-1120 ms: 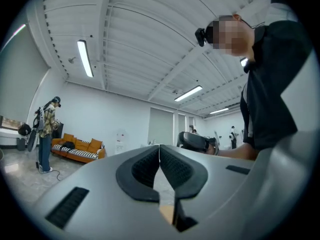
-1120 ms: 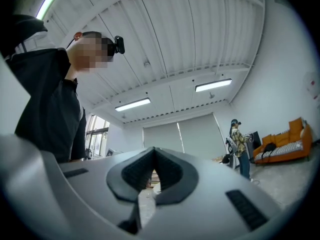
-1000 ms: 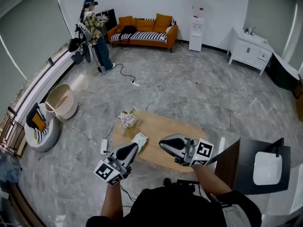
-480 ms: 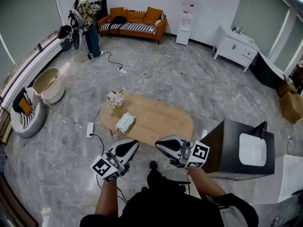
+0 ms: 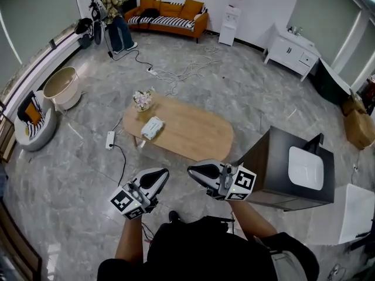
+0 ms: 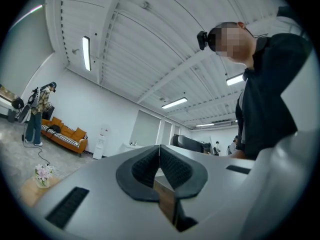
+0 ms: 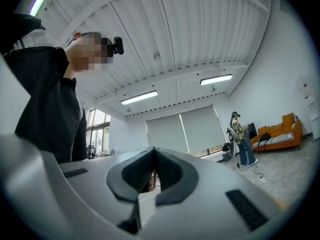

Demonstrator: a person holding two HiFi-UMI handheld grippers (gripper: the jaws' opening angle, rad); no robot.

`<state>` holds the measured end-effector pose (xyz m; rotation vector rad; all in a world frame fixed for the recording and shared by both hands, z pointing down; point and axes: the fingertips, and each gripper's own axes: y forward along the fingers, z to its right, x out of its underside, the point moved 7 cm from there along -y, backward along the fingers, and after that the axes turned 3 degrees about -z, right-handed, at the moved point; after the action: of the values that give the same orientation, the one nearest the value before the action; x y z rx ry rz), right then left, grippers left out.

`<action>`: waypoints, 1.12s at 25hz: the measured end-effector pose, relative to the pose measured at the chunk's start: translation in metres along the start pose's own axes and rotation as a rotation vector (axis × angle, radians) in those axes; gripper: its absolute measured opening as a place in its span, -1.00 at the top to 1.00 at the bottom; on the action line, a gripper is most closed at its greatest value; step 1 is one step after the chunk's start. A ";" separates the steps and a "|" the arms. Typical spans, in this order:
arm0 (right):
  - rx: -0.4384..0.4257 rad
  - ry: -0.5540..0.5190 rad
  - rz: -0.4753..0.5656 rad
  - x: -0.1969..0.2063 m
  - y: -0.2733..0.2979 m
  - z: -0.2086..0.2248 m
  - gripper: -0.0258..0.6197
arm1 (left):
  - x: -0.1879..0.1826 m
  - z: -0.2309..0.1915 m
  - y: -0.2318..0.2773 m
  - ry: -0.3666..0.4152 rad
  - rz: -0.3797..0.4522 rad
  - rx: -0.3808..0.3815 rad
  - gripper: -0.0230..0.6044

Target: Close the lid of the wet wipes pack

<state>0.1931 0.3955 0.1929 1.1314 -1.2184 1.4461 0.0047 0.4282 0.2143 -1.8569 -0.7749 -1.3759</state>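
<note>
No text, brand, number or sign can be read in any view. Square black-and-white markers are shown on the left cube of the left claw and on the right cube of the right claw, but only patterns are formed, not letters. Any print on the wet wipes pack on the tabletop is too small to be made out.

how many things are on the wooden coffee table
2: a wet wipes pack lying near the left end of the coffee table, and a bunch of flowers at its far left corner. Anything very small could go unseen from this distance.
</note>
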 end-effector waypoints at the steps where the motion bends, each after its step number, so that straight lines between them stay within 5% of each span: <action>1: -0.009 -0.009 0.006 -0.002 -0.007 -0.009 0.89 | 0.000 0.013 0.000 0.006 0.004 -0.002 0.87; 13: -0.032 0.009 0.006 0.016 -0.122 -0.109 0.89 | 0.055 0.159 0.007 -0.029 -0.096 -0.077 0.87; 28: -0.043 -0.040 0.024 -0.009 -0.156 -0.137 0.89 | 0.042 0.206 0.033 0.026 -0.118 -0.027 0.87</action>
<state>0.3351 0.5473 0.1967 1.1245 -1.2890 1.4141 0.1559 0.5784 0.2075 -1.8352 -0.8686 -1.4887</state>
